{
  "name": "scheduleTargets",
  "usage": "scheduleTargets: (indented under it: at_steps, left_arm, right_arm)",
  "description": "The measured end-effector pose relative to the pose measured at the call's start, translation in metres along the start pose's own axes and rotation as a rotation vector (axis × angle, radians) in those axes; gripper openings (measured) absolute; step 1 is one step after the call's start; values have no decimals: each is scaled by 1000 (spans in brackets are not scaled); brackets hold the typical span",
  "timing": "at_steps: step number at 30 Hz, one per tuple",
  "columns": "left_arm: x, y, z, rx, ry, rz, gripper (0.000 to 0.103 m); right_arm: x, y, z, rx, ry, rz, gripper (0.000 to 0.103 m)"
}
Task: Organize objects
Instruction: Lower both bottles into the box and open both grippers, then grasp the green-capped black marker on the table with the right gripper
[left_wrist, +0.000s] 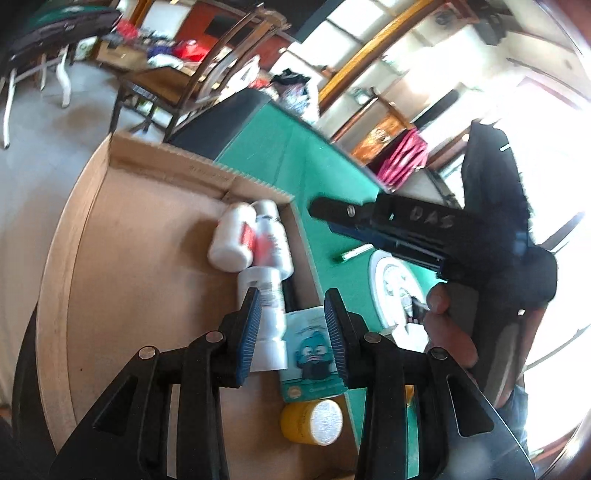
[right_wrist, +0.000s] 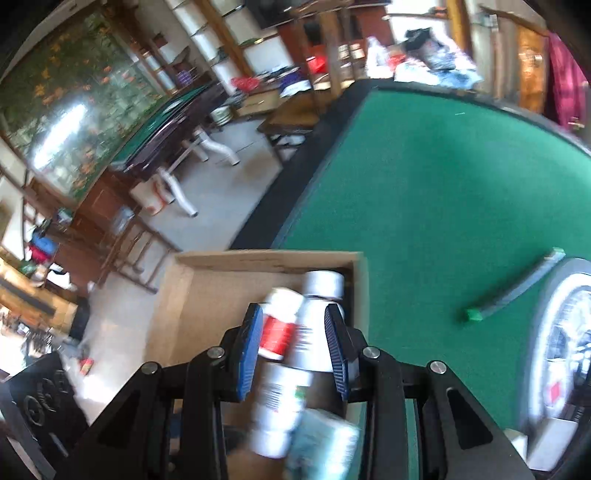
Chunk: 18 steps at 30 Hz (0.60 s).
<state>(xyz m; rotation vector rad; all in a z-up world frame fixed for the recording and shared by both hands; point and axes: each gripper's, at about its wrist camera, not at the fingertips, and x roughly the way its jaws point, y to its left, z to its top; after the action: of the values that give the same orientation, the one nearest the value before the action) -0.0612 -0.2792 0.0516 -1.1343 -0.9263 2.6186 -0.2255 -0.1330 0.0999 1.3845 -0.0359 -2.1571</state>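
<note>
An open cardboard box (left_wrist: 147, 240) lies on the green felt table (left_wrist: 295, 166). Along its right wall lie three white bottles, a teal packet (left_wrist: 306, 354) and a yellow jar (left_wrist: 314, 422). My left gripper (left_wrist: 294, 325) hangs open over the nearest bottle (left_wrist: 267, 321) and the packet, holding nothing. My right gripper (left_wrist: 319, 211), held by a hand, hovers above the box's far corner. In the right wrist view my right gripper (right_wrist: 294, 343) is open above a red-labelled bottle (right_wrist: 279, 325), a capped bottle (right_wrist: 317, 314) and a third bottle (right_wrist: 280, 402), all lying in the box (right_wrist: 207, 291).
A green marker (right_wrist: 513, 291) and a round white dial object (right_wrist: 561, 350) lie on the felt to the right of the box. The table's black edge (right_wrist: 314, 166) runs past the box, with chairs, other tables and floor beyond it.
</note>
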Motion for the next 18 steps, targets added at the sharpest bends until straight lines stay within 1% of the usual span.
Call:
scheduleTargets:
  at_steps: [1,4,6,10,13,15,18]
  left_arm:
    - [-3,-4,-1,18,-11,-8,34]
    - [-6,-12,-2,55,-25,-15,34]
    - [-2,-13,-2,62,-19,-7,34]
    - [2,-11,-2,56,-3,-3,34]
    - [3,-11,-2,55,-1,-4,34]
    - [4,-12,-3,58,5,-6,34]
    - [6,-15,-4,68,11,-6,34]
  right_arm:
    - [-3,-10,0,26,2,-28,34]
    - [-5,-44,3,107,17,-159,34]
    - [-3,-68,5,173,30,-201,34]
    - [4,-101,8,281,40,-264,34]
    - [12,-115,9,337,48,-269,34]
    - [16,-122,11,370,51,-299,34]
    - [23,-134,14,407,53,-306,34]
